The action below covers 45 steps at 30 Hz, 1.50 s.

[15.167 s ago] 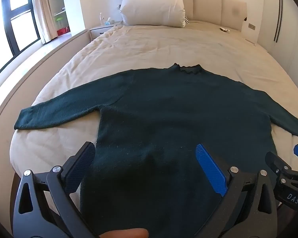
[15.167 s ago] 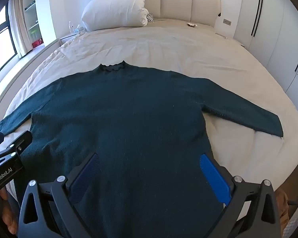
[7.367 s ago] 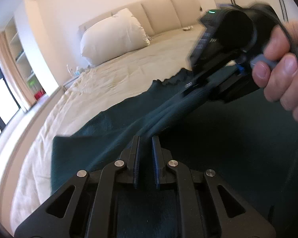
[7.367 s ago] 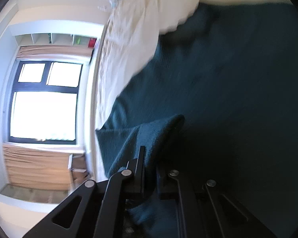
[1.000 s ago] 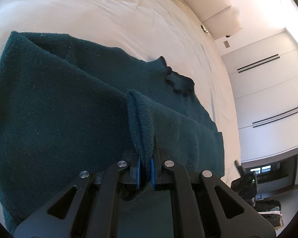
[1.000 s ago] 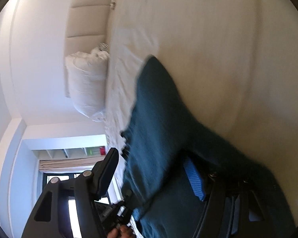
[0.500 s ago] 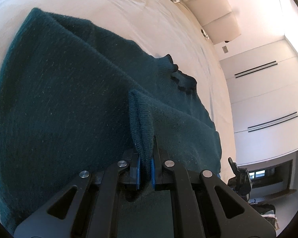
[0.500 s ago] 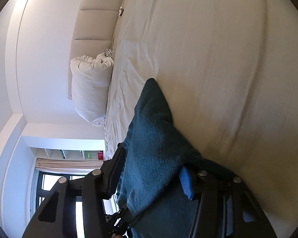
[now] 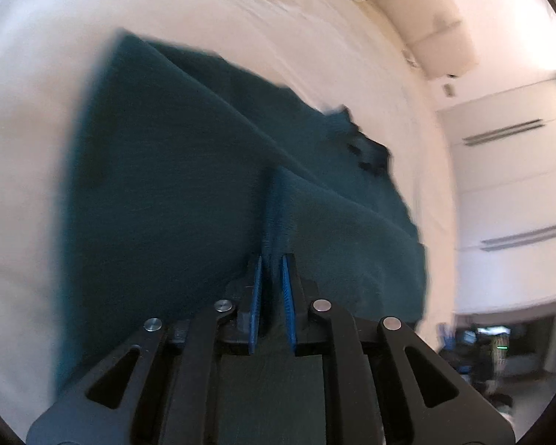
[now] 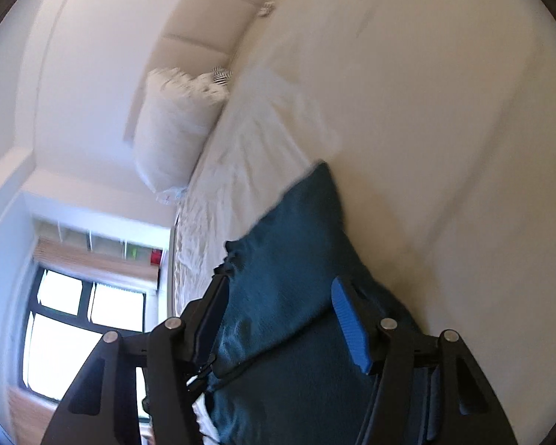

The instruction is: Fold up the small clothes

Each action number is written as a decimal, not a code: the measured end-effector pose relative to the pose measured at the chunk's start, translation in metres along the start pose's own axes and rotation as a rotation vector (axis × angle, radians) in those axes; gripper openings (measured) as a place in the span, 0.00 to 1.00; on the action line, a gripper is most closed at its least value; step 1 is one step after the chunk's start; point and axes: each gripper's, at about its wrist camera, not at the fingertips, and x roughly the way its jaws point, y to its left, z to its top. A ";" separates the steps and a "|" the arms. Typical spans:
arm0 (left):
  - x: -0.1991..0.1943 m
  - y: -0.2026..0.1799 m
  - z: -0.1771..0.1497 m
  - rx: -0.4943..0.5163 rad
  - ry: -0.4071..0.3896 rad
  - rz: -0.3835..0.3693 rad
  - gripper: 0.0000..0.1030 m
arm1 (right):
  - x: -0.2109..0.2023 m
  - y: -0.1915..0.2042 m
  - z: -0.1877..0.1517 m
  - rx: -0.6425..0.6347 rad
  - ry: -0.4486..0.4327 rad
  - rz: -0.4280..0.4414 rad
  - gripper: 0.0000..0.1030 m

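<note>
In the left wrist view, the left claw (image 9: 272,263) sits nearest the lens, its two blue-lined fingers (image 9: 256,296) drawn close together and clamped on a raised fold of the dark teal sweater (image 9: 159,193). The pinched ridge of knit stands up between the pads and runs forward from them. Beyond the fingers the sweater spreads over the cream bed (image 9: 26,141), folded over on itself with a long diagonal crease crossing it. Its scalloped neckline (image 9: 367,152) lies toward the far right edge of the cloth. Past the sweater, bare bedding runs up to the padded headboard (image 9: 437,40), and white wardrobe doors (image 9: 511,185) fill the right side. The frame is blurred.

In the right wrist view, the right claw (image 10: 278,320) has its fingers well apart, one black finger on the left and a blue pad (image 10: 348,330) on the right. The sweater (image 10: 289,252) lies between and beneath them, though whether either finger touches the knit cannot be told. A folded corner of the sweater points away along the bed (image 10: 444,111). Farther off a white pillow (image 10: 174,129) leans against the headboard (image 10: 211,15), and a window (image 10: 78,333) shows at the left.
</note>
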 end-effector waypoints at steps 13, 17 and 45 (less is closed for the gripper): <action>0.054 -0.081 -0.014 0.504 -0.124 0.190 0.10 | 0.118 -0.020 0.065 -0.021 0.232 0.046 0.54; 0.044 -0.064 -0.020 0.483 -0.164 0.110 0.10 | 0.115 -0.035 0.053 -0.044 0.267 0.059 0.46; -0.110 0.043 -0.165 0.275 -0.207 0.080 0.72 | -0.064 -0.013 -0.090 -0.463 0.211 -0.118 0.63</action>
